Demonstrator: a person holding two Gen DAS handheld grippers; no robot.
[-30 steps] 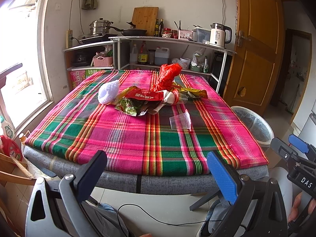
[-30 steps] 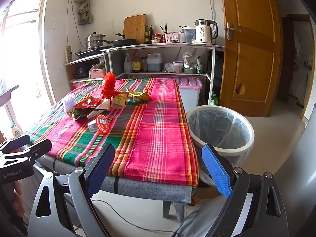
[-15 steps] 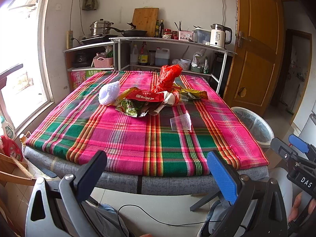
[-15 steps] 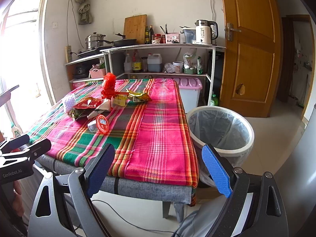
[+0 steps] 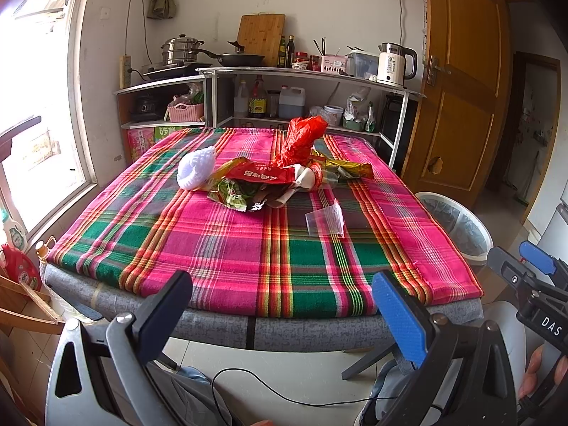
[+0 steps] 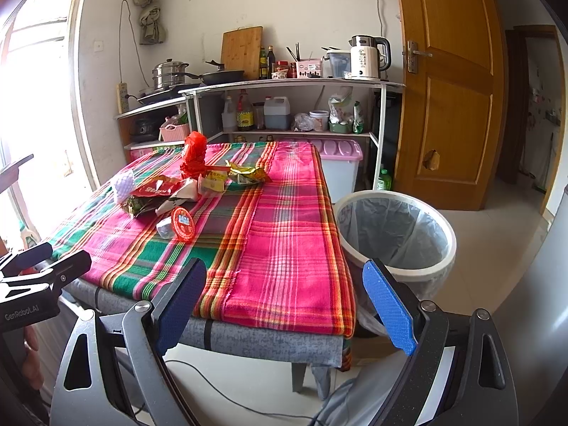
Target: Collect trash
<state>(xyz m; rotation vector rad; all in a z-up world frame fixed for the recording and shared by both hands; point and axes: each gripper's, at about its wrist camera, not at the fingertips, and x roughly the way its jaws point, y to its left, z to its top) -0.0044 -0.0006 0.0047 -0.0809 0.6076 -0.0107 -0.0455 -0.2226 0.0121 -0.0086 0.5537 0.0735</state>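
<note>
Pink, green and red checked cloth (image 5: pixel 248 248) spread over the table (image 5: pixel 301 330), with a heap of trash near the far middle. In the heap: red plastic bag (image 5: pixel 301 138) standing tall, red snack wrapper (image 5: pixel 262 176) lying flat in front of it, green wrapper (image 5: pixel 232 195) under that, white foam net (image 5: pixel 197 168) just beside on the window side, yellow-gold wrapper (image 5: pixel 349 168) on the door side. Clear little bag (image 5: pixel 325 218) lying alone on the cloth, apart from the heap and nearer the front edge. Seen from the right wrist, a small round red lid (image 6: pixel 183 224) leaning by that spot too. White round trash bin (image 6: pixel 394 234) on the floor just beside the table's door-side edge, lined with a see-through bag; nothing clear to see inside it. Pink-lidded plastic box (image 6: pixel 340 167) on the floor behind the bin, lid shut, insides hidden. Pink basket (image 5: pixel 185 112) on a lower shelf with some stuff poking out, too small to tell what. Bottles and jugs on the shelves (image 5: pixel 301 120), pot, pan and white kettle (image 5: pixel 390 65) up on top. Left tongs (image 5: pixel 280 305) wide apart, holding nothing, hanging in front of the table's near edge. Right tongs (image 6: pixel 284 301) wide apart too, holding nothing, just off the table's near corner with the bin close by. All trash on the table, none gripped.
</note>
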